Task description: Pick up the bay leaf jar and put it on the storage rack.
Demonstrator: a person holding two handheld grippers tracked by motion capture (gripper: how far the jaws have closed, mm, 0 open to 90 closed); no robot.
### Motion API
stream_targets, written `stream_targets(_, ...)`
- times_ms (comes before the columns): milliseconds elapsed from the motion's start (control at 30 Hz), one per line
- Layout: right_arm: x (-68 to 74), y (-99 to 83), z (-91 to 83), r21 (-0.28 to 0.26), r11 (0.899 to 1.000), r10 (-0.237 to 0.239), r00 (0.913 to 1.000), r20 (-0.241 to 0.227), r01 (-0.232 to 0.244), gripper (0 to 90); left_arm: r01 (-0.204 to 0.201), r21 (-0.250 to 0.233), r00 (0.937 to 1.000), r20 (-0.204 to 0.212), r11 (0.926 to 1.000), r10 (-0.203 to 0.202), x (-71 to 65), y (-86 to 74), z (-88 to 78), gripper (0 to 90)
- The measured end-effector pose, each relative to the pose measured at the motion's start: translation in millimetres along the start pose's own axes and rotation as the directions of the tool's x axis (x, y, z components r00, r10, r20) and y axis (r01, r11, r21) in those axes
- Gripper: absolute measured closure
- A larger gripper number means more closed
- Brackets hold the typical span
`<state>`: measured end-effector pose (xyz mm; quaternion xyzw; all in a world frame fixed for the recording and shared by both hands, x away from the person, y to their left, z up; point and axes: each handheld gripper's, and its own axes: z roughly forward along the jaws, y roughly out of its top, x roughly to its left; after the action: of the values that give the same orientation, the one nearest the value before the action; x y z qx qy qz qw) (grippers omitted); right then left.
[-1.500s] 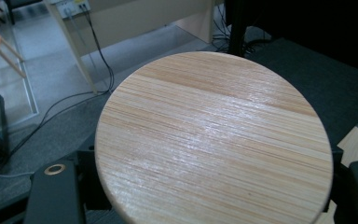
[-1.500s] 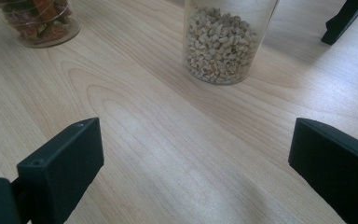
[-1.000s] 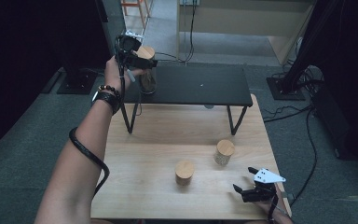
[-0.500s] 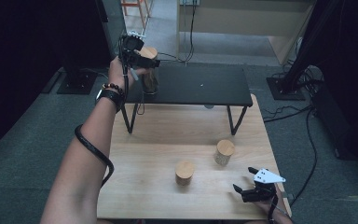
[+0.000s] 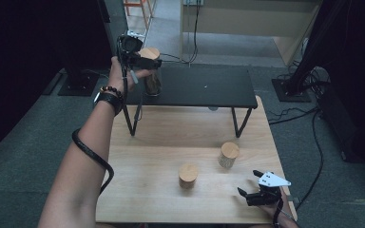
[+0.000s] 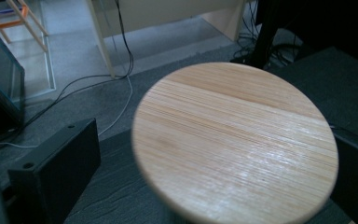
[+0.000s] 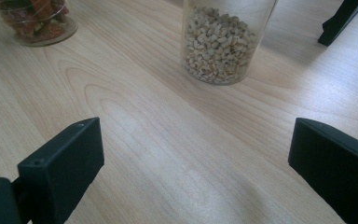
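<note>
A glass jar with a wooden lid stands on the left end of the black shelf. My left gripper is open around its top; in the left gripper view the round lid sits between the jaws, with a gap to the left finger. My right gripper rests open near the table's front right corner, with nothing between its jaws. Ahead of it stand a jar of pale beans and a jar of orange-red pieces.
The black shelf stands on thin legs over the back of the wooden table. Cables run over the grey floor beyond and to the right of the table. A black cable winds around the left forearm.
The left forearm has shifted slightly while its gripper stays at the jar on the shelf. The right gripper and the two jars on the table have not moved.
</note>
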<state>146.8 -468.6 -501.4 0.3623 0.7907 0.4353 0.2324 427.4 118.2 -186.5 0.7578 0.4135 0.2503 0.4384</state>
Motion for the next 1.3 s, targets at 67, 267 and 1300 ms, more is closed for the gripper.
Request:
stream_targets(67,0.0,-0.1,0.0,-0.001,1.000,0.000,1.0000,0.000,0.000,3.0,-0.002,0.002,1.0000,0.004,1.0000,0.002,2.1,-0.7,-2.9,0.0)
stream_targets(267,0.2,0.2,0.0,0.001,1.000,-0.002,1.0000,0.001,0.002,3.1,-0.009,-0.001,0.9998,0.017,1.0000,0.009,6.1,-5.4,-11.4,0.0)
stream_targets(1300,2.6,-0.3,-0.7,0.000,1.000,-0.003,1.0000,0.007,0.003,3.1,-0.083,-0.100,0.9944,0.056,0.9915,0.089,1.9,-51.4,-55.4,2.0)
